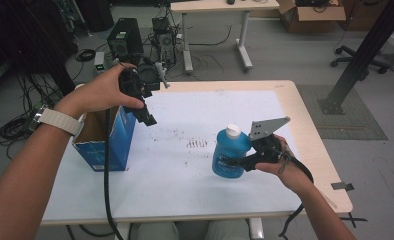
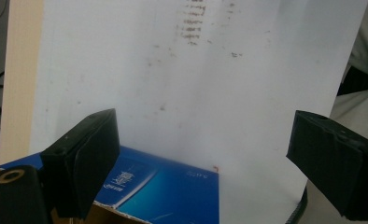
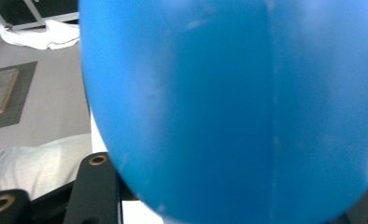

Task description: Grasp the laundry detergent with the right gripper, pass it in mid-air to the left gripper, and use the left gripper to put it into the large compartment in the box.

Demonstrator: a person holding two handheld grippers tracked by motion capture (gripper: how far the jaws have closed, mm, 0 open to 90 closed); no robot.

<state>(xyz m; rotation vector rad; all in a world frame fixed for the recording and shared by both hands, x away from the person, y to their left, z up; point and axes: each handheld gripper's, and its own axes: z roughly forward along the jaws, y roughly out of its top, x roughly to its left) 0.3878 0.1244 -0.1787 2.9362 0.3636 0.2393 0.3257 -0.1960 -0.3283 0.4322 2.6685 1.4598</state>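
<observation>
The left gripper [image 1: 146, 116] hangs above the open blue carton [image 1: 107, 142], jaws spread wide with nothing between them. In the left gripper view only the carton's printed side and a torn brown flap [image 2: 170, 193] show below the jaws, its lower part cut off by the frame; past the jaws lies the white sheet [image 2: 210, 93] on the worktop [image 1: 305, 125], with brown smudges too faint to read. To the right, the right gripper [image 1: 245, 161] clamps the blue bottle [image 1: 230, 154] with a white cap [image 1: 233, 131] at its side. In the right gripper view the bottle's body [image 3: 229, 107] sits between the jaws and hides their tips, and its label cannot be made out.
</observation>
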